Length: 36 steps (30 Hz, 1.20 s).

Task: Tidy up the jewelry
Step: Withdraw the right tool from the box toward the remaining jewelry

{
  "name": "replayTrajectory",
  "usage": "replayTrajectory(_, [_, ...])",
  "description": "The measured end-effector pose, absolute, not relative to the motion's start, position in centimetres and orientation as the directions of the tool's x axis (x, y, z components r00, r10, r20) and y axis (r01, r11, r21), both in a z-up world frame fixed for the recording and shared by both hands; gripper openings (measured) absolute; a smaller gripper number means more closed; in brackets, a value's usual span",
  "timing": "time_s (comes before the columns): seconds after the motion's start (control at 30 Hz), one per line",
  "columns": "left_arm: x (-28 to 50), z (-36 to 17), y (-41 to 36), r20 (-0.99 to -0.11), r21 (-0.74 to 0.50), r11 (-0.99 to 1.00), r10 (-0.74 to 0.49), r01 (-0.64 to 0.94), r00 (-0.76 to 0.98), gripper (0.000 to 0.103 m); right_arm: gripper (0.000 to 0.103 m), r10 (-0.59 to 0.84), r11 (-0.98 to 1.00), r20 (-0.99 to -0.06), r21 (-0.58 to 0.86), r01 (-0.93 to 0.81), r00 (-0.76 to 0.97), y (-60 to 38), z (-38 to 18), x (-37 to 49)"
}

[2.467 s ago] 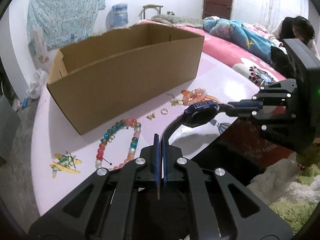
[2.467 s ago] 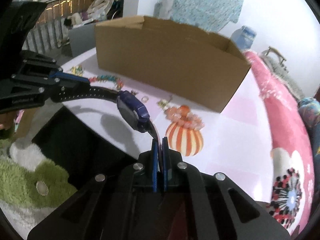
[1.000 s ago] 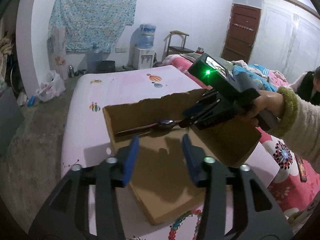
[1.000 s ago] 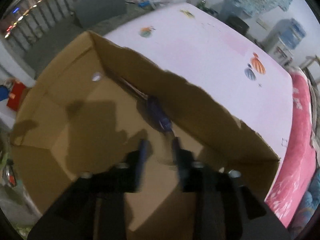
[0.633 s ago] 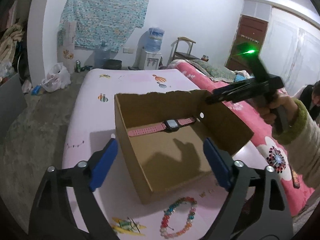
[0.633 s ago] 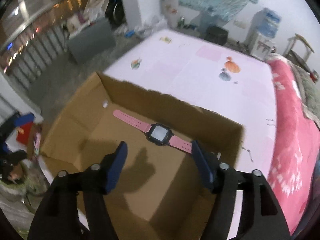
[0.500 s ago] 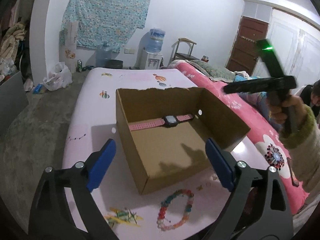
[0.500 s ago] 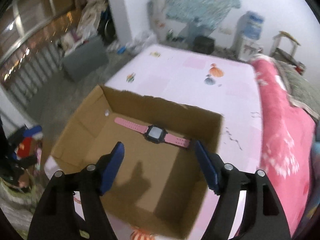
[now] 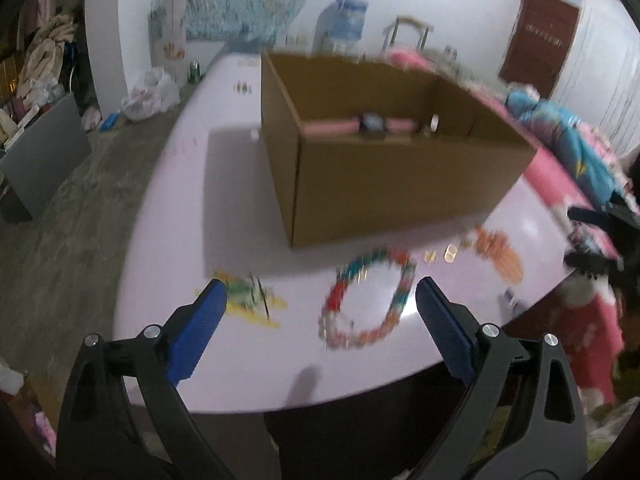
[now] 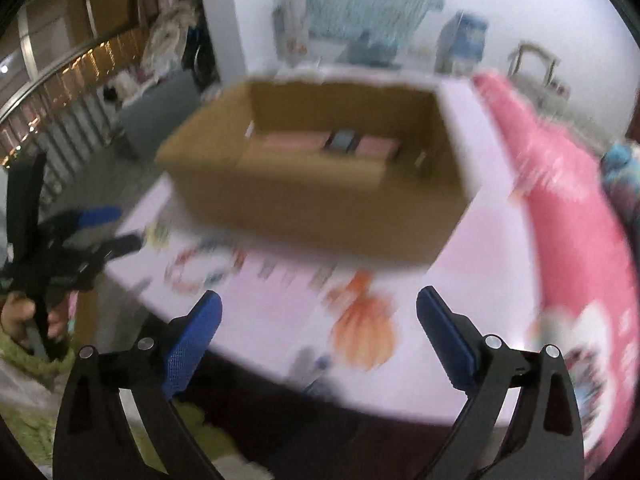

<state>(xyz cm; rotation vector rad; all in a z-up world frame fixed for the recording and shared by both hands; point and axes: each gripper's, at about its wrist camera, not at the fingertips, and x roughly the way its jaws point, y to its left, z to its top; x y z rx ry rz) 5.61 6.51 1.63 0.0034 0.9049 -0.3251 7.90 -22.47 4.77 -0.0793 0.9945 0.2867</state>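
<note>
Left view alone shows 2 small gold pieces [image 9: 440, 255] at the bead bracelet's [image 9: 368, 296] 1 o'clock. Both the left tool [image 9: 320, 312] and right tool [image 10: 318, 314] gape wide, empty, near the table [image 9: 240, 360] edge. The watch [image 10: 340, 142] lies inside the box [image 10: 320, 208].

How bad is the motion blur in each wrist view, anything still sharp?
Left wrist: moderate smear; cardboard box edges hold, beaded bracelet streaked, left gripper crisp with jaws open. Right wrist: heavier blur; box, pink watch and table prints are smudges; only the right gripper is sharp.
</note>
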Motion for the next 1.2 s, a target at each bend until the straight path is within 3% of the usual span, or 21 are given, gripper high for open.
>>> replayTrajectory(0.2, [7.1, -1.5, 6.1, -0.830, -0.073, 0.971, -0.185, 0.228, 0.526, 0.092, 0.095, 0.150, 0.971, -0.879, 0.045, -0.233, 0.454, -20.4, 0.0, 7.7])
replayTrajectory(0.53, [9.3, -3.5, 6.0, -0.873, -0.031, 0.983, -0.116, 0.183, 0.474, 0.094, 0.095, 0.058, 0.984, -0.910, -0.016, -0.177, 0.410, -19.9, -2.9, 9.9])
replayTrajectory(1.2, [9.7, -3.4, 5.3, -0.898, 0.002, 0.984, -0.077, 0.180, 0.433, 0.096, 0.097, 0.019, 0.984, -0.912, -0.055, -0.169, 0.409, -18.6, -3.2, 10.9])
